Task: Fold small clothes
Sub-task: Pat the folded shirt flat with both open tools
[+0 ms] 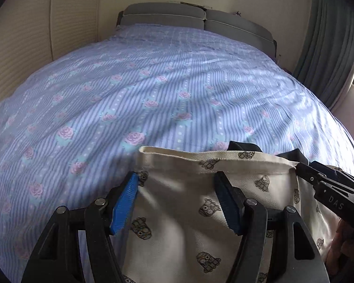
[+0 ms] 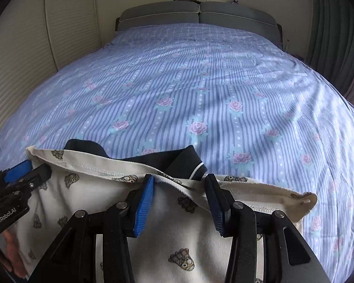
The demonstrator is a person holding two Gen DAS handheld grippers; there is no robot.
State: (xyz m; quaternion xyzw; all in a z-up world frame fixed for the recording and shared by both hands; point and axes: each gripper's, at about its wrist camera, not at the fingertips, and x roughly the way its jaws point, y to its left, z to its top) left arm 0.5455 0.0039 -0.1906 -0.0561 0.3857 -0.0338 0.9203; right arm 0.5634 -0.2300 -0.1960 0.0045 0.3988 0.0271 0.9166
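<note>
A small cream garment printed with little cartoon figures lies at the near edge of the bed, its stitched hem facing away from me. A dark navy collar with a white stripe peeks out behind the hem. My left gripper stands open over the garment's left part, its left blue pad against the cloth's side edge. My right gripper is open over the right part, with a folded bit of hem between its pads. Each view shows the other gripper at the side: the right one, the left one.
The bed wears a blue striped cover with pink roses. Grey cushions line its far end. A cream slatted wall runs along the left and a grey-green curtain hangs at the right. A hand holds the left gripper.
</note>
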